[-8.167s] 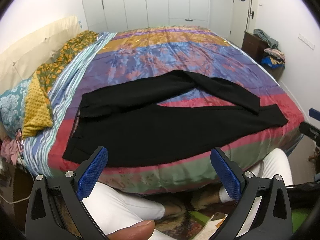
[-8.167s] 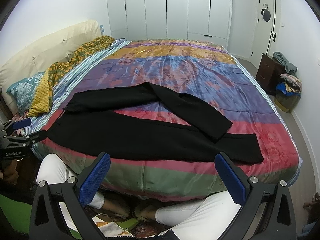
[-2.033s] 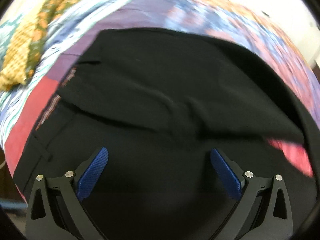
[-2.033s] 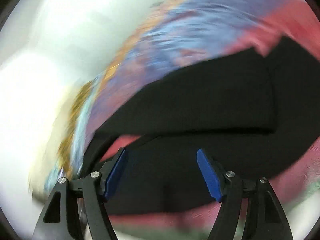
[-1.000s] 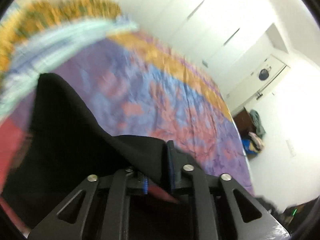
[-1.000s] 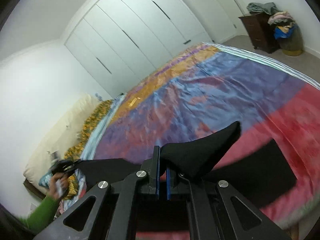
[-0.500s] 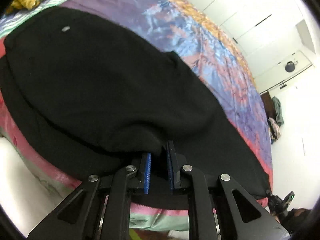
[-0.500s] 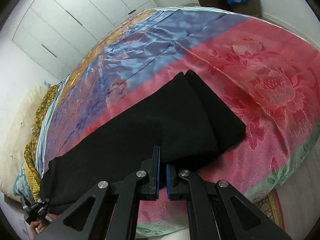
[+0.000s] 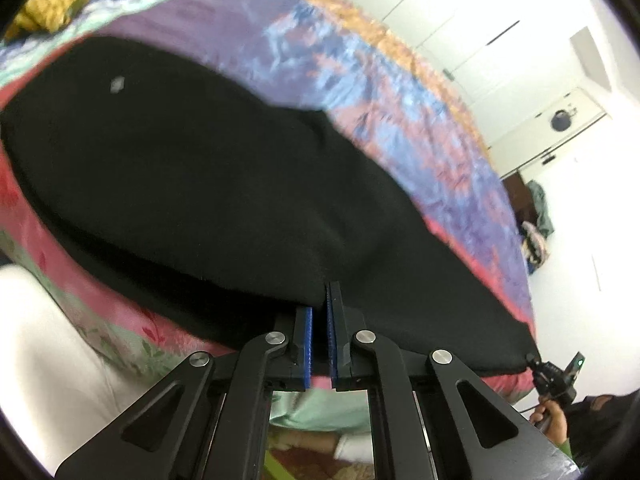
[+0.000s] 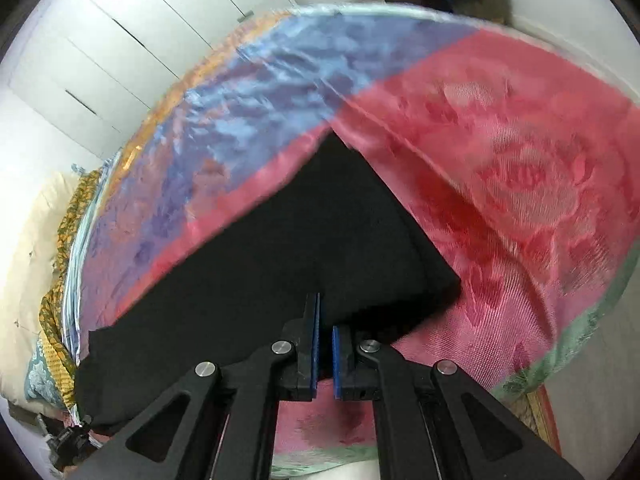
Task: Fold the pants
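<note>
The black pants (image 9: 208, 184) lie on the colourful bedspread (image 9: 360, 80), one leg folded over the other along the bed's near edge. My left gripper (image 9: 320, 312) is shut on the near edge of the pants at the waist end. My right gripper (image 10: 325, 320) is shut on the near edge of the pants (image 10: 288, 248) at the leg-hem end, low over the bedspread (image 10: 500, 168). In the left wrist view the right gripper (image 9: 556, 376) shows at the far right, at the hem corner.
Pillows and a yellow patterned cloth (image 9: 60, 4) lie at the head of the bed. White wardrobes (image 10: 132, 40) line the far wall. A dark cabinet with piled clothes (image 9: 532, 216) stands by the door. My white-trousered leg (image 9: 48, 352) is against the bed's edge.
Both grippers closed on the upper leg, lifted it and carried it toward the near edge; it now lies over the lower leg, both grippers still gripping, lower and closer to the bed.
</note>
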Tool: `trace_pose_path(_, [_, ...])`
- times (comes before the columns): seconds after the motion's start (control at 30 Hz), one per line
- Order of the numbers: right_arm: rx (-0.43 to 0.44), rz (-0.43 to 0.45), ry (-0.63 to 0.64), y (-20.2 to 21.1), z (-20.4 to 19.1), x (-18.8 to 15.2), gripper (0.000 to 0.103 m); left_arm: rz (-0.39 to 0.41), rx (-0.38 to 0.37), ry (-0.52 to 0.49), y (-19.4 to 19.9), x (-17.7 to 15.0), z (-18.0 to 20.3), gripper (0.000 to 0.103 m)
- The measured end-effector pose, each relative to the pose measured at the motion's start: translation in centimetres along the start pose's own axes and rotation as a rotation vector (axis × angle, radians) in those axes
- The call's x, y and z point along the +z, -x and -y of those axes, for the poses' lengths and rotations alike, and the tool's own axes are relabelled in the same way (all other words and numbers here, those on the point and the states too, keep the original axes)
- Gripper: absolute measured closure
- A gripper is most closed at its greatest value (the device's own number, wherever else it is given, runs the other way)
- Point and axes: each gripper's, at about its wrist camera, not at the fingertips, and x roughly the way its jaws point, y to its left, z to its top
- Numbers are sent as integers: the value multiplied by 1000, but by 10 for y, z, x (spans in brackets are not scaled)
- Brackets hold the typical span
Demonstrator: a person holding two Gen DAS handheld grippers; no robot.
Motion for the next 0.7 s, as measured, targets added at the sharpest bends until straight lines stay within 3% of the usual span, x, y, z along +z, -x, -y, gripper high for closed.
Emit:
trace_pose_path(0.07, [-3,6,27,6,-4,3,98,-10,30,-45,-4,0,2,99])
trace_pose_path(0.2, [-74,-92,41,-24,7,-3,98,-93,82,-31,-32,-12,-4,99])
trace_pose_path(0.43, [-111,-76,84,-32,6,-7,98,-97,145,-96,-30,-22,5,99])
trace_pose_path(0.7, [-101,-67,57,-32,11,-10,98,-84,161,-102,-30,-27,10,100])
